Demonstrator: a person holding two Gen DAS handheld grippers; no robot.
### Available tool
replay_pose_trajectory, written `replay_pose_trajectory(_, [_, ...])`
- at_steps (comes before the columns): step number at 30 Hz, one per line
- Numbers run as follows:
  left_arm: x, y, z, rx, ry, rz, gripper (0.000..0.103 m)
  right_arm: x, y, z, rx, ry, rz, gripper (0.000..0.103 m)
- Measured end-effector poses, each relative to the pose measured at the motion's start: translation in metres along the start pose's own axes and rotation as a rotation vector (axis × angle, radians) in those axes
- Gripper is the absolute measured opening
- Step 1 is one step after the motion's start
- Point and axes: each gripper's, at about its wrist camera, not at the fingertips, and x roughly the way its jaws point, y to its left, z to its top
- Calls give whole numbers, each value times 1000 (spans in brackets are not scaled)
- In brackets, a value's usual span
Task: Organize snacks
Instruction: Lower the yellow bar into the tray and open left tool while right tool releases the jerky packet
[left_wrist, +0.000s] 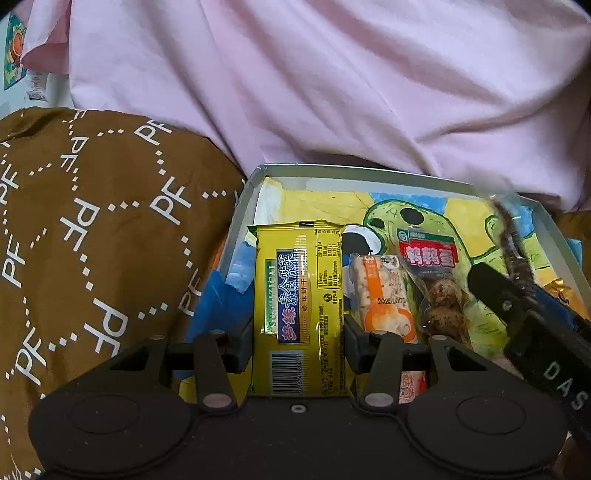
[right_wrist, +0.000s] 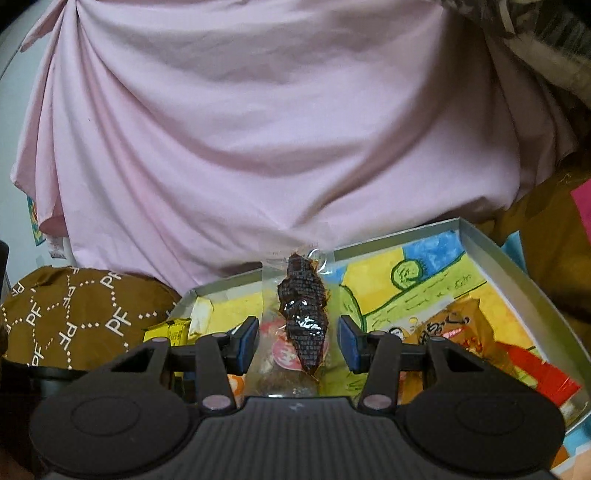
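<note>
The left gripper (left_wrist: 298, 345) stood nearest in its own view, its jaws set against both long sides of a yellow cracker packet (left_wrist: 297, 310); it appeared to be gripping the packet, which lay flat on the tray floor near the left wall. Just beside the packet, toward the middle of the tray (left_wrist: 354, 171), lay an orange-and-white sausage stick (left_wrist: 384, 295) and, touching it on the far side, a clear pouch with a red label (left_wrist: 432, 277); these three sat in a row. The right gripper (right_wrist: 298, 338) was spread wide, its blue pads (right_wrist: 245, 341) standing clear of a dark dried snack in clear wrap (right_wrist: 304, 317), which hung or rested between them; whether it touched the tray floor could not be told. An orange-and-red packet (right_wrist: 480, 339) lay loose toward the right wall of the tray. Beyond the far rim were a pink garment (left_wrist: 295, 81) and a brown patterned cloth (left_wrist: 92, 240). In the inspector's judgement, the sorting was well advanced, with the dark snack and right-hand packet left unaligned.
</note>
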Motion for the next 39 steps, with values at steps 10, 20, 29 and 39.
replay_pose_trajectory(10, [9, 1, -1, 15, 26, 9, 50, 12, -1, -6, 15, 48, 10, 53])
replay_pose_trajectory(20, [5, 10, -1, -53, 25, -5, 51, 11, -1, -6, 19, 47, 18, 55])
replay_pose_trajectory(29, [-10, 16, 4, -85, -27, -14, 57, 3, -3, -3, 35, 5, 8, 68])
replay_pose_trajectory(39, [-40, 30, 4, -135, -95, 4, 83, -22, -3, 15, 24, -67, -31, 87])
